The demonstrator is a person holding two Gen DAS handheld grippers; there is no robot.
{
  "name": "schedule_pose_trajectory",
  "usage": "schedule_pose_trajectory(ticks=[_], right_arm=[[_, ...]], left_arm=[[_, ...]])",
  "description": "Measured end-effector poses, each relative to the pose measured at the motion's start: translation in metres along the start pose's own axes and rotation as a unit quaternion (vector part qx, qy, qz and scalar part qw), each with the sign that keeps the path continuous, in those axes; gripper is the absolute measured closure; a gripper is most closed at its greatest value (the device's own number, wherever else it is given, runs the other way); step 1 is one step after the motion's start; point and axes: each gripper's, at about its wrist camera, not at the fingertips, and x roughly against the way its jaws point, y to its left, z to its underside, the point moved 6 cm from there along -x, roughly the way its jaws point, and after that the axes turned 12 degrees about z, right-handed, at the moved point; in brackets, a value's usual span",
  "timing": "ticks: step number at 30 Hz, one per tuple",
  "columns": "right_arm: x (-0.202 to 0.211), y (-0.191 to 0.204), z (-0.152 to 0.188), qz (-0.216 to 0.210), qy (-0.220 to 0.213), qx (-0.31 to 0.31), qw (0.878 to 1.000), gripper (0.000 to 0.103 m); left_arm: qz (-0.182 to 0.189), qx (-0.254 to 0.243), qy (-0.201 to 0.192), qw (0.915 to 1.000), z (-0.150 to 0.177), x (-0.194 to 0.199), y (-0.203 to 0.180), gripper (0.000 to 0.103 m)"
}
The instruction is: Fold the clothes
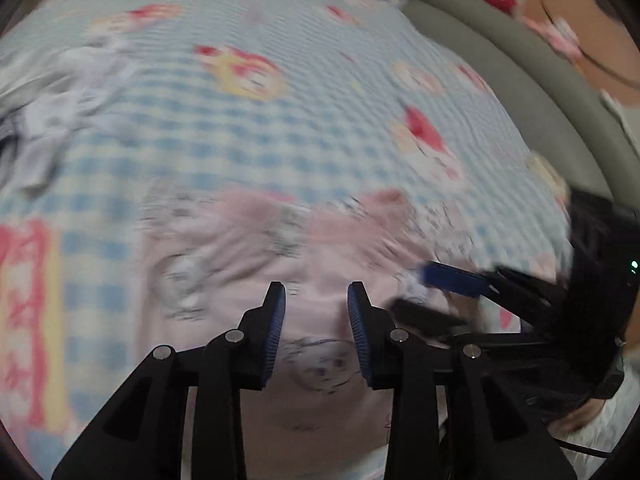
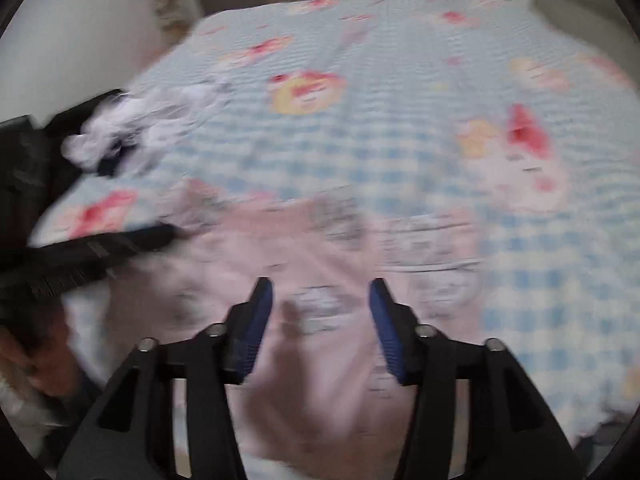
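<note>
far off to the left of the left claw (image 1: 316,300) a crumpled white cloth heap (image 1: 52,128) waits on the bed with the blue-and-white checked, cartoon-printed sheet (image 1: 248,128), not yet folded as far as the blur lets one judge. directly under and ahead of that claw lies the pale pink garment with grey sketch-like prints (image 1: 256,248), spread fairly flat on the sheet; its fingers stand spread with nothing pinched, only pink cloth showing between them. to its right the right claw (image 2: 322,300) hangs over the same garment, jaws also parted and empty. so the pink piece looks laid out, perhaps partly folded, but whether a fold is done is unclear in the smear; the white heap is probably left for later. the garment's long axis seems to run crosswise in front of both claws, left to right, its far edge toward the bed's middle, though which end is the neck i cannot tell.
</note>
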Motion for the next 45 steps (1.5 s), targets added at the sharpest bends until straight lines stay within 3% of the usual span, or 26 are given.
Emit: schedule_pose_trajectory(ticks=[2,3,4,5,6,8,12,15,16,18,20,22,24,26,28,30,32,35,39,42,45], right_arm=[[-0.025,0.010,-0.004,0.026,0.026,0.060,0.998,0.057],[-0.032,0.007,-0.011,0.032,0.028,0.060,0.997,0.059],[-0.030,-0.001,-0.021,0.026,0.026,0.032,0.999,0.067],[-0.025,-0.010,-0.030,0.018,0.022,-0.001,1.000,0.069],[-0.021,-0.019,-0.040,0.010,0.019,-0.034,0.999,0.068],[0.003,-0.034,-0.045,-0.005,-0.012,-0.074,0.997,0.055],[0.031,-0.045,-0.011,-0.025,-0.025,-0.084,0.996,0.049],[0.035,-0.045,0.031,-0.053,-0.006,-0.119,0.991,0.048],[0.030,-0.043,0.045,-0.050,0.007,-0.115,0.992,0.048],[0.018,-0.039,0.072,-0.038,0.035,-0.097,0.994,0.048],[0.014,-0.046,0.086,-0.022,0.048,-0.100,0.994,0.048],[0.022,-0.056,0.091,-0.040,0.044,-0.134,0.989,0.046],[0.032,-0.065,0.092,-0.051,0.030,-0.168,0.984,0.044],[0.030,-0.068,0.091,-0.058,0.026,-0.188,0.980,0.031],[0.018,-0.068,0.091,-0.061,0.039,-0.200,0.977,0.031],[0.007,-0.067,0.091,-0.077,0.060,-0.201,0.975,0.040],[0.010,-0.062,0.083,-0.093,0.057,-0.189,0.976,0.074],[0.022,-0.053,0.068,-0.093,0.031,-0.158,0.983,0.091],[0.042,-0.037,0.048,-0.099,-0.005,-0.139,0.985,0.093],[0.054,-0.026,0.032,-0.114,-0.026,-0.135,0.984,0.095],[0.073,-0.006,0.012,-0.119,-0.052,-0.111,0.985,0.095]], left_arm=[[-0.048,-0.002,0.013,0.9988,-0.020,-0.015,0.021,0.070],[-0.040,0.022,0.016,0.9988,-0.029,-0.017,0.030,0.070],[-0.028,0.049,0.016,0.9983,-0.036,-0.017,0.038,0.070],[-0.015,0.070,0.005,0.9974,-0.039,-0.011,0.040,0.070],[-0.012,0.064,-0.010,0.9978,-0.037,-0.001,0.034,0.070],[-0.008,0.051,-0.039,0.9979,-0.031,0.018,0.021,0.062],[0.005,0.047,-0.078,0.9958,0.010,0.047,0.000,0.060],[0.038,0.064,-0.084,0.9937,0.044,0.049,-0.005,0.060],[0.035,0.068,-0.078,0.9940,0.053,0.045,-0.003,0.060],[-0.018,0.070,-0.046,0.9963,0.066,0.029,0.011,0.061],[-0.020,0.094,-0.058,0.9937,0.070,0.035,0.021,0.065],[-0.007,0.113,-0.087,0.9898,0.069,0.046,0.019,0.064],[0.005,0.082,-0.092,0.9924,0.069,0.043,-0.002,0.063],[0.005,0.043,-0.082,0.9956,0.071,0.034,-0.022,0.062],[-0.005,0.040,-0.058,0.9975,0.081,0.023,-0.021,0.062],[-0.003,0.050,-0.049,0.9975,0.089,0.017,-0.015,0.062],[0.018,0.063,-0.057,0.9963,0.090,0.019,-0.009,0.062],[0.053,0.086,-0.067,0.9926,0.090,0.025,-0.003,0.062],[0.093,0.123,-0.082,0.9846,0.085,0.033,0.004,0.061],[0.100,0.149,-0.096,0.9791,0.069,0.043,0.010,0.058],[0.115,0.146,-0.111,0.9763,0.052,0.058,0.007,0.055]])
